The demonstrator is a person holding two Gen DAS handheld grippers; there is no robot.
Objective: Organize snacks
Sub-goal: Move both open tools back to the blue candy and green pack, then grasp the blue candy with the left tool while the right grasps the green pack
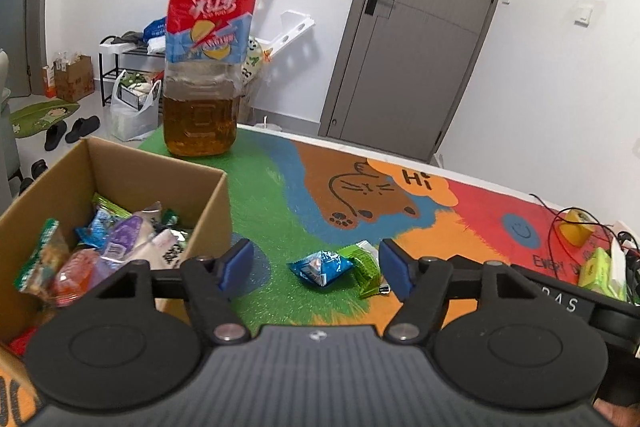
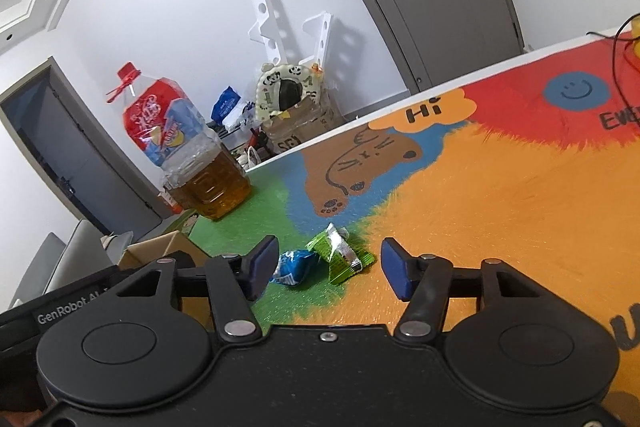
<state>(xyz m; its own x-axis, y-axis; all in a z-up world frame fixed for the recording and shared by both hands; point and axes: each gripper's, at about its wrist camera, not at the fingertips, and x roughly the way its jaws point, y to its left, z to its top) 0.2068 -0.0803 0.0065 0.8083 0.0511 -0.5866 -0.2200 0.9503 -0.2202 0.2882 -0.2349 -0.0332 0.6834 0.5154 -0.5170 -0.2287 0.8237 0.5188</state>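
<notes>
Judging by the full cardboard box (image 1: 120, 183), you're nearly done: only the blue snack packet (image 1: 320, 267) and green snack packet (image 1: 366, 269) remain, touching on the mat (image 1: 460, 239); left gripper (image 1: 316, 269) and right gripper (image 2: 328, 267) are spread, empty.

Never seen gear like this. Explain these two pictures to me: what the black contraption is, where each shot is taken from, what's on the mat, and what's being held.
No robot here: a person holds a two-finger claw in each hand, and each claw carries a camera looking along its blue-padded fingers. One picture looks from the left claw, the other from the right claw. Both are open and hold nothing. On the colourful cat mat lie two loose snacks, a blue packet touching a green packet. A cardboard box at the left already holds many wrapped snacks. Behind stands a large bottle partly full of amber liquid.
</notes>
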